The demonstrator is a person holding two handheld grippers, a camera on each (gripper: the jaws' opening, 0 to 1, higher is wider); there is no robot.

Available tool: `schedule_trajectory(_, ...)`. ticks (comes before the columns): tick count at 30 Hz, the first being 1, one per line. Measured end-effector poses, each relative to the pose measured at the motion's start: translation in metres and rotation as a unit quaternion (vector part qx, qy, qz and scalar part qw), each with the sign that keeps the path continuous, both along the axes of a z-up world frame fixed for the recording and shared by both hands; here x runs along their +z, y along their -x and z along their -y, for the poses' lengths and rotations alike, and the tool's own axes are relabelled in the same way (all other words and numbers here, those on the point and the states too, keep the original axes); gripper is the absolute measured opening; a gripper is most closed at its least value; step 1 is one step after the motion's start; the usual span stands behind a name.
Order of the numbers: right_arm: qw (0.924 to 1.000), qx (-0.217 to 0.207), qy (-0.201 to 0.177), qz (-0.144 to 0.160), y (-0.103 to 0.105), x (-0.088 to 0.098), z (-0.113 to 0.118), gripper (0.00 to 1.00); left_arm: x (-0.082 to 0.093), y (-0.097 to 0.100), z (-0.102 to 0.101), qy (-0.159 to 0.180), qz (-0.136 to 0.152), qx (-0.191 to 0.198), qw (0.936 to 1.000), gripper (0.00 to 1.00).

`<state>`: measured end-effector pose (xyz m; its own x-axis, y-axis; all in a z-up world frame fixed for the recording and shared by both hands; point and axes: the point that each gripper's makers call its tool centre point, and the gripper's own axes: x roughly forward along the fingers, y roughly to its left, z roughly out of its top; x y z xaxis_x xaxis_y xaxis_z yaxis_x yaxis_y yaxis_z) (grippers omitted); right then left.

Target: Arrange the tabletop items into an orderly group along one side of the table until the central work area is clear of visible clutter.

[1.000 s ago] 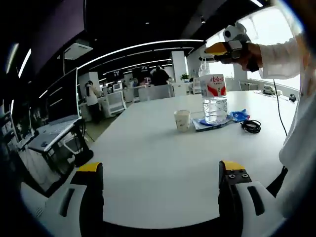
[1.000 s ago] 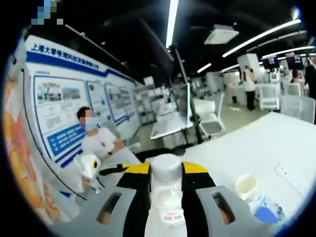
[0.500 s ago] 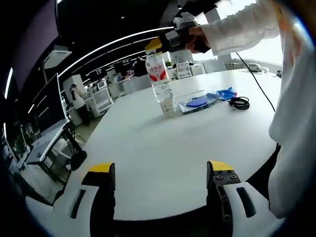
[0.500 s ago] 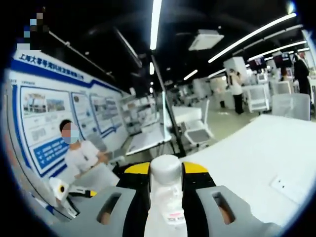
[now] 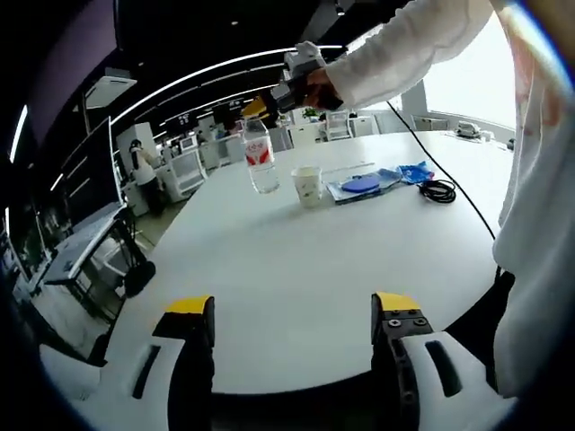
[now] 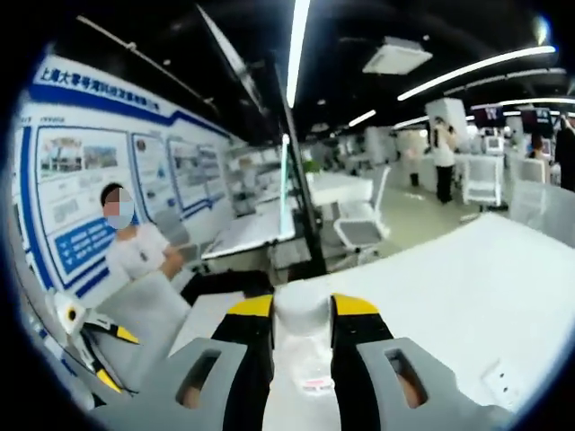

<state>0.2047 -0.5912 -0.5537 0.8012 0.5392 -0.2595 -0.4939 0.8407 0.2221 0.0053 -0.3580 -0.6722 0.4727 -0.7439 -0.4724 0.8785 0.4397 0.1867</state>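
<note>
A clear water bottle [image 5: 260, 163] with a red-and-white label is at the far side of the white table [image 5: 296, 269], left of a paper cup [image 5: 307, 186]. My right gripper [image 5: 269, 101], held in a hand, is shut on its neck. The bottle's base is at or just above the tabletop. In the right gripper view the bottle's white cap [image 6: 301, 308] sits clamped between my right gripper's [image 6: 301, 316] yellow-tipped jaws. My left gripper [image 5: 292, 310] hangs open over the near table edge, with nothing between its jaws.
Right of the cup lie a blue lid [image 5: 362, 184] on a sheet, a blue wrapper [image 5: 413, 170] and a coiled black cable [image 5: 437, 189]. A white sleeve [image 5: 539, 224] fills the right side. A seated person [image 6: 135, 260] and desks lie beyond the table.
The right gripper has carried the bottle leftward past the cup and lowered it toward the table. The left gripper stays open near the front edge.
</note>
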Motion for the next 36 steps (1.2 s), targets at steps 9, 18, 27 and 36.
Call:
schedule_trajectory(9,0.9958,0.059,0.062,-0.031,-0.004,-0.042,0.001,0.21,-0.006,-0.003,-0.001,-0.025,0.007,0.004,0.9997,0.65)
schedule_trajectory(18,0.9947,0.053,0.075,-0.047,-0.005,-0.053,0.025,0.21,-0.014,-0.002,-0.002,-0.052,0.011,0.006,0.9986,0.62)
schedule_trajectory(27,0.9896,0.092,0.099,-0.051,0.01,-0.049,0.028,0.2,-0.017,-0.003,-0.003,-0.063,0.013,0.004,0.9979,0.61)
schedule_trajectory(36,0.9892,0.093,0.1,-0.052,0.02,-0.053,0.022,0.2,-0.016,-0.003,-0.005,-0.069,0.019,0.002,0.9974,0.59)
